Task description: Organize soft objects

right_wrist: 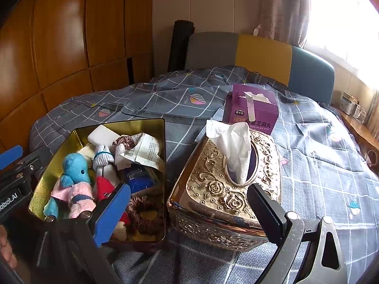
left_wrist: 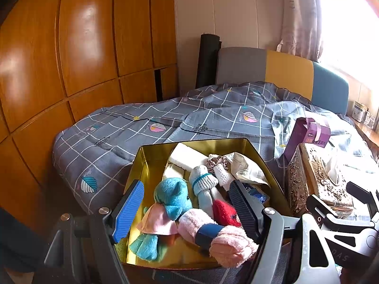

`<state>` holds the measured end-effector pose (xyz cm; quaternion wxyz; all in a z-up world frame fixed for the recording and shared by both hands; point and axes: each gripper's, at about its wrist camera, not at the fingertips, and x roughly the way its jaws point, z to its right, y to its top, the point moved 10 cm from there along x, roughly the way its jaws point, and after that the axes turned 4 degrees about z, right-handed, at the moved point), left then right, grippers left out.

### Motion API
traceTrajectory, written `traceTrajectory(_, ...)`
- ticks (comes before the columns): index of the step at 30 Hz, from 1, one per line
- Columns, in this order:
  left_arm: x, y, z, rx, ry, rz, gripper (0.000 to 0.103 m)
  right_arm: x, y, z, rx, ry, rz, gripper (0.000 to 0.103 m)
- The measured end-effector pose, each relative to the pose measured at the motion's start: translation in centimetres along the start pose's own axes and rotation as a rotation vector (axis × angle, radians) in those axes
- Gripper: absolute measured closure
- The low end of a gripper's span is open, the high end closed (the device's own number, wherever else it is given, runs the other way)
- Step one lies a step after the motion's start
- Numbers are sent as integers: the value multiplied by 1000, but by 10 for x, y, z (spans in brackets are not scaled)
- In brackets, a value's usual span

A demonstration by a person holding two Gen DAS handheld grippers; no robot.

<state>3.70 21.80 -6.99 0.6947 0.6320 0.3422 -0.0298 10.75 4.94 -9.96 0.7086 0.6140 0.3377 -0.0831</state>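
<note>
An open gold tin (left_wrist: 151, 156) (right_wrist: 146, 127) lies on the bed, packed with soft things. Among them are a blue plush toy (left_wrist: 174, 196) (right_wrist: 75, 168), a pink towel roll with a blue band (left_wrist: 227, 243) (right_wrist: 78, 198), a red item (left_wrist: 225, 213), a banded white sock roll (left_wrist: 203, 182) and a brown scrunchie (right_wrist: 144, 213). My left gripper (left_wrist: 184, 209) hangs open just above the tin's near end, pads touching nothing. My right gripper (right_wrist: 189, 213) is open too, one finger over the tin, the other over the gold tissue box (right_wrist: 213, 189).
A purple carton (right_wrist: 251, 111) stands behind the tissue box on the grey checked bedcover (left_wrist: 118, 137). A wooden wardrobe (left_wrist: 71, 47) runs along the left, a padded headboard (right_wrist: 263, 54) at the back, a wooden ledge (right_wrist: 360, 130) on the right. A hand (right_wrist: 4, 248) shows bottom left.
</note>
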Motion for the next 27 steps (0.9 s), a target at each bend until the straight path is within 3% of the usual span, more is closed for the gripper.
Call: traceTrajectory(27, 5, -5, 0, 3, -54, -11, 28, -3, 1, 2, -2, -12, 19, 4)
